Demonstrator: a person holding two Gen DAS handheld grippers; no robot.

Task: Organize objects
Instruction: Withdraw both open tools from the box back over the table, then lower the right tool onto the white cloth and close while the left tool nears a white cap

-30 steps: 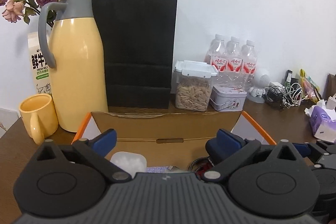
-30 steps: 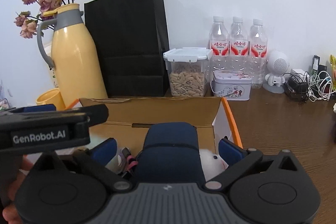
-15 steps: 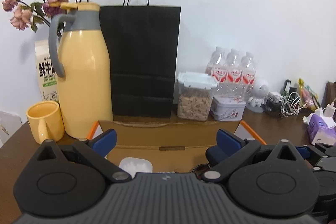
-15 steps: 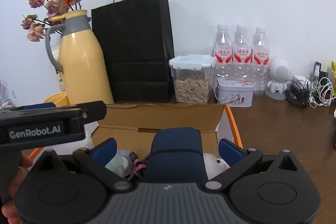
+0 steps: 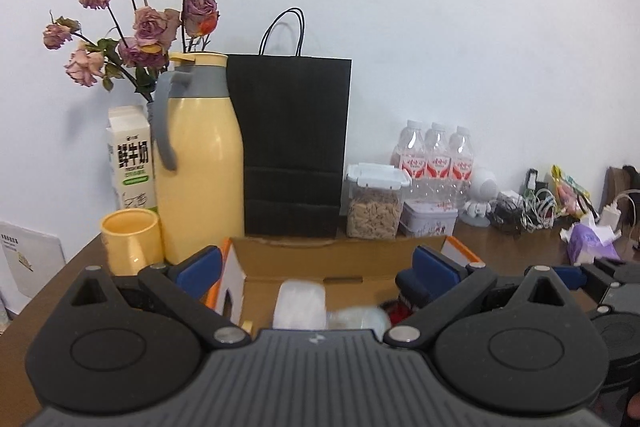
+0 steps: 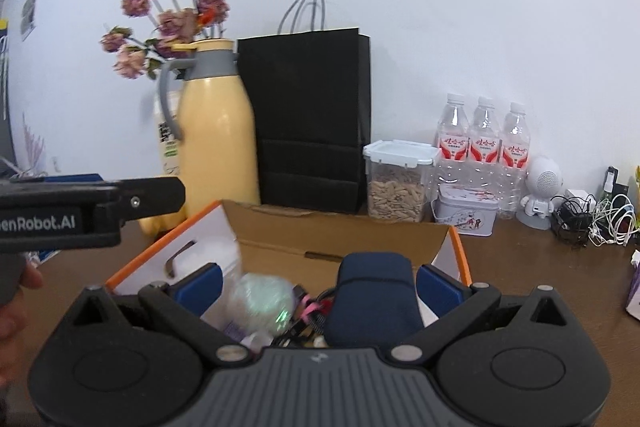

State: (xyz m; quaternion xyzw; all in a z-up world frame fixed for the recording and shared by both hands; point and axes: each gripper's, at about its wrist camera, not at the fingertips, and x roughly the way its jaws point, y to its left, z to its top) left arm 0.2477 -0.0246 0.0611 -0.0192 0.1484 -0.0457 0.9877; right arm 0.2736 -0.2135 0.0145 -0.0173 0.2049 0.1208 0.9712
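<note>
- Over the cardboard box [image 6: 340, 247] on the bench [image 6: 520, 267], right claw [image 6: 318, 285] spread apart, navy pouch [image 6: 374, 301] between its fingers, contact unclear.
- Left claw [image 5: 316, 269] apart, empty, above that box.

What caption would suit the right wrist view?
Right gripper over the cardboard box, a dark blue object between its fingers.

You have three water bottles [image 6: 484, 143], one yellow thermos [image 5: 199, 163], one yellow mug [image 5: 130, 241], one black paper bag [image 5: 294, 147], one milk carton [image 5: 130, 159], one open cardboard box [image 6: 340, 231], one seed container [image 6: 396, 183], one tin [image 6: 466, 213].
</note>
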